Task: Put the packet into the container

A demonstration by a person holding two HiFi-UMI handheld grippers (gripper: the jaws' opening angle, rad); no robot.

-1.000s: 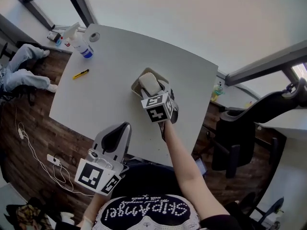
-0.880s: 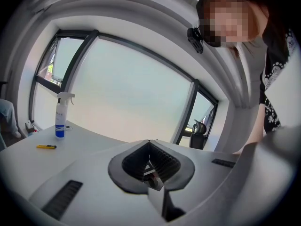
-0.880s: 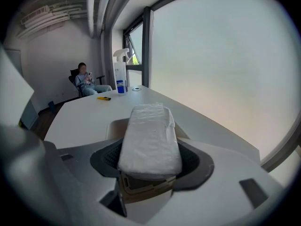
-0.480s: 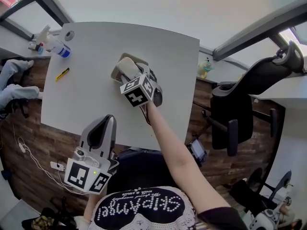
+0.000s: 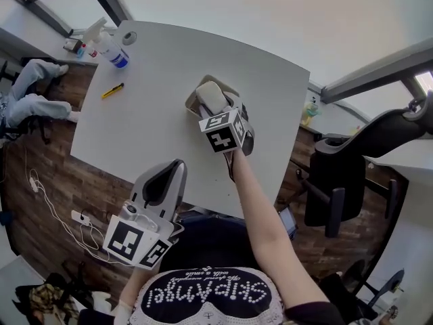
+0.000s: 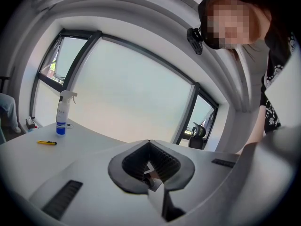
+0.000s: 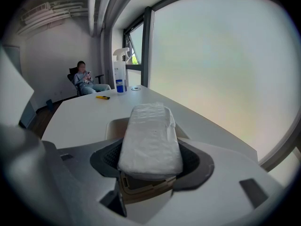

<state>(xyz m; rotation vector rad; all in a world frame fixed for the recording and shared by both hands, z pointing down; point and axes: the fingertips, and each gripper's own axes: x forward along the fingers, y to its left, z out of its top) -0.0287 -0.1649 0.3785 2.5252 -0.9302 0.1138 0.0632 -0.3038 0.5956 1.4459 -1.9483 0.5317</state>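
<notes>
while gripped, packet (image 5: pixel 212 100) over container rim (image 5: pixel 190 105)

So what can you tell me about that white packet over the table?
The packet is white, oblong and pillow-soft, its wrapper faintly crinkled. It lies flat, its near end clamped between the jaws of the right gripper, its far end over the beige container. Whether it touches the container is unclear.

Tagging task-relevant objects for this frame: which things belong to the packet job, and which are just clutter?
Job:
packet, clamped in the right gripper
container, under the packet on the table

Lying about:
spray bottle, yellow cutter and tape roll, all at the far corner
left gripper, shut on nothing
</notes>
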